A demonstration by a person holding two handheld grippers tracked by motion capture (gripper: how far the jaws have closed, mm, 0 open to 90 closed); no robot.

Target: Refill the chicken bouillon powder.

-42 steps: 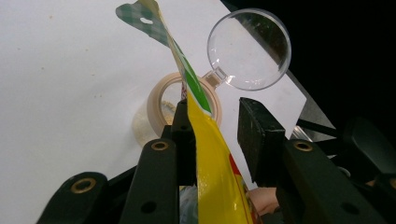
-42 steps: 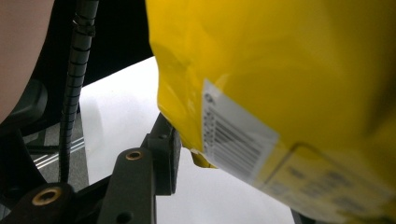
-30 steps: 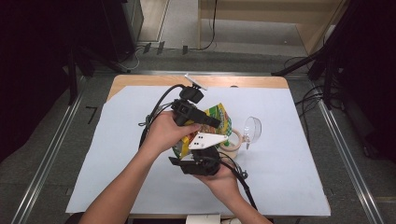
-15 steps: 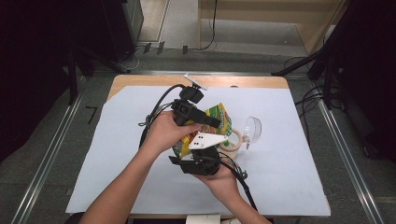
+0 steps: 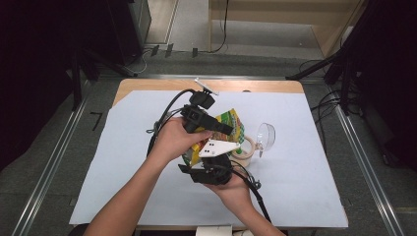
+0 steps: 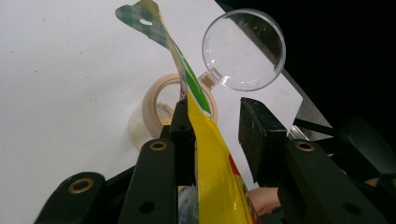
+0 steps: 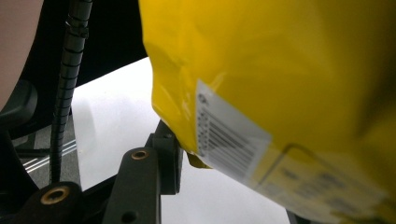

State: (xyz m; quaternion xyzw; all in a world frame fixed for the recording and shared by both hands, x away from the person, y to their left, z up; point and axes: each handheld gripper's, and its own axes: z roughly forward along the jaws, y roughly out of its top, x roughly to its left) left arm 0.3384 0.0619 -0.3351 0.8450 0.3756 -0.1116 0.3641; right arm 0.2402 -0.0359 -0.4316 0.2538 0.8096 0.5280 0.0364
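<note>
Left hand-held gripper point(image 6: 215, 135): jaws stand apart, bag point(image 6: 212, 163) edge against one pad only, not pinched. Right hand-held gripper point(image 7: 233, 154): grip on bag, I cannot tell. Bag held above tabletop point(image 5: 305, 162). My worry: bag slips, drops on tape roll point(image 6: 161, 105) and lens point(image 6: 243, 49).

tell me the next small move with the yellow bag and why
Probably close the left gripper on the yellow bag. In the left gripper view the bag's thin edge stands between the fingers, against one and apart from the other. The right gripper seems to support the bag from below, above the tape roll and clear magnifier.
</note>
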